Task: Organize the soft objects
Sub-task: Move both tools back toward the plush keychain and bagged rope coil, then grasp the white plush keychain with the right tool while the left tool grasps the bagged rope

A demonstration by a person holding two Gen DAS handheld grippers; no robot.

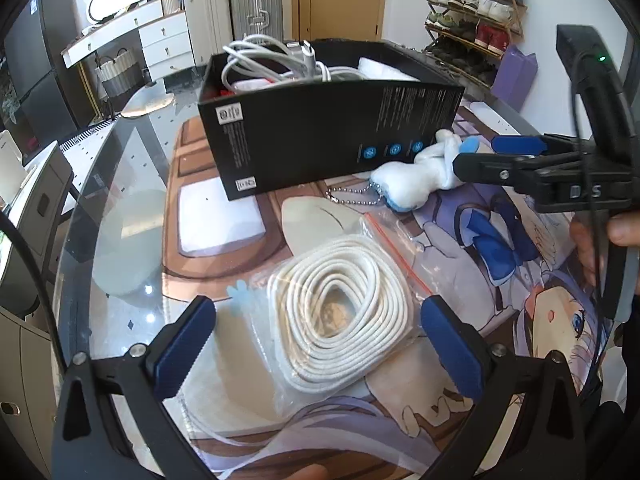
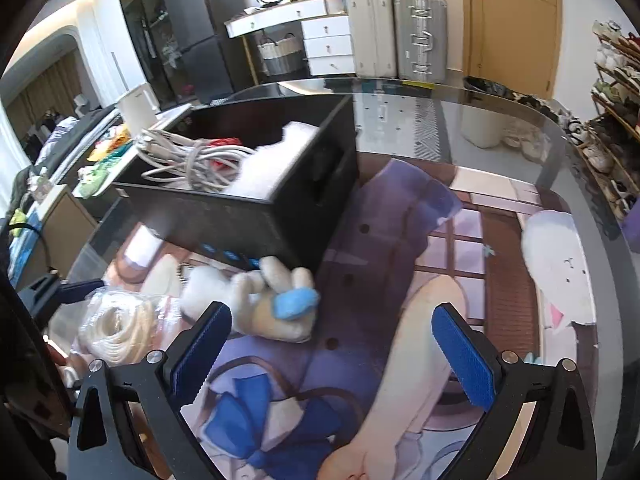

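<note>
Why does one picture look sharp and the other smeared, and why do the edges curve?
Left wrist view: sharp, coiled rope crisp, glare on the glass table. Right wrist view: motion blur smears the black box and plush toy. Both views: fisheye lenses bend edges, dark corners.

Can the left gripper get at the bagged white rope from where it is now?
Probably yes. The left gripper is open, its fingers either side of the bagged white rope on the mat, with nothing between. The black box and plush toy sit farther back.
</note>
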